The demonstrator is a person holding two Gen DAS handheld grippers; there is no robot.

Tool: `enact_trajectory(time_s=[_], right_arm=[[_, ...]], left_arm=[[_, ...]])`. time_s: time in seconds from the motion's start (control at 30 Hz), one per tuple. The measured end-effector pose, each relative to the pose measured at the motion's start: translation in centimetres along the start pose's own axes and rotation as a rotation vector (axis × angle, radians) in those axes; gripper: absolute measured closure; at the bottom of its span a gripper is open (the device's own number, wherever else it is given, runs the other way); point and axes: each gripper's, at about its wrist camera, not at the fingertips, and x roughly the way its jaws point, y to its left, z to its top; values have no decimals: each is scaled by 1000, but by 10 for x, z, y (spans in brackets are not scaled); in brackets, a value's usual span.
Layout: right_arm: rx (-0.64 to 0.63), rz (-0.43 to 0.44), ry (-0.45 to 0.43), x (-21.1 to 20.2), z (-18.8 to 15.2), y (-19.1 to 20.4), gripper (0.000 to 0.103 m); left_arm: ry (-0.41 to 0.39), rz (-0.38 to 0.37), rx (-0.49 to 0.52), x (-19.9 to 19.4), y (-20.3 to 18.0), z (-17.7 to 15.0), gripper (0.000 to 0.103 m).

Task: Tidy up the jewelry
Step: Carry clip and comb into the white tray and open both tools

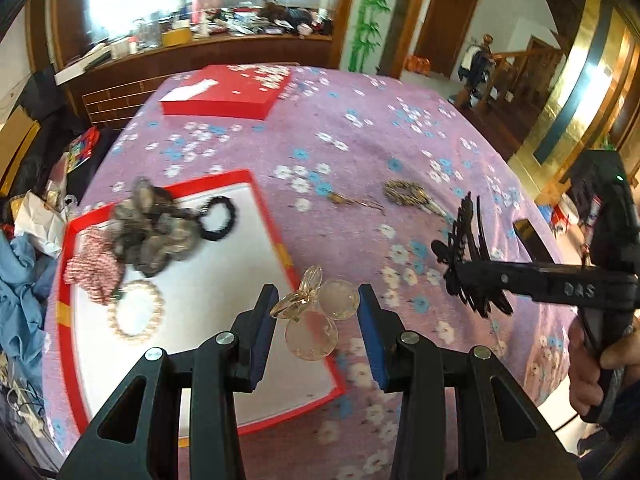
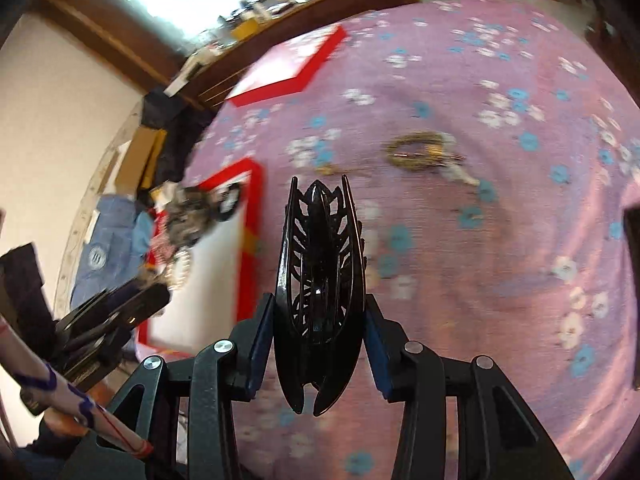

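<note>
**Two clips aloft, two ways to drop them**

Both of my grippers are loaded. My left gripper is clamped on a clear amber flower clip, which hangs between the pads over the near right edge of the red-rimmed tray. My right gripper is clenched on a black claw clip, held upright above the purple flowered cloth, to the right of that tray.

My worry with the flower clip is its smooth, rounded petals. I seem to pinch it only at the edges, so a quick turn could let it swivel and slip out, landing on the tray's rim or on the cloth instead of inside.

The claw clip is tall and sticks well past my pads. Bringing it over the tray, I could knock its teeth against my other gripper, since both are heading for the same place.

Inside the tray, the grey scrunchie, black hair tie and pearl bracelet crowd the far end. Dropping carelessly could tangle things there.
</note>
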Motion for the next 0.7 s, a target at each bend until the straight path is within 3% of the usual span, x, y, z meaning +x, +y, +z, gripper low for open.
enact_trajectory(time_s=[0.37, 0.5, 0.7], right_arm=[[-134, 52, 67, 51, 1, 98, 57], [-165, 50, 105, 81, 12, 121, 57], [-191, -30, 131, 119, 34, 131, 57]], left_arm=[[12, 60, -133, -10, 102, -19, 64], [32, 59, -146, -1, 117, -21, 64], [47, 40, -111, 25, 129, -12, 64]])
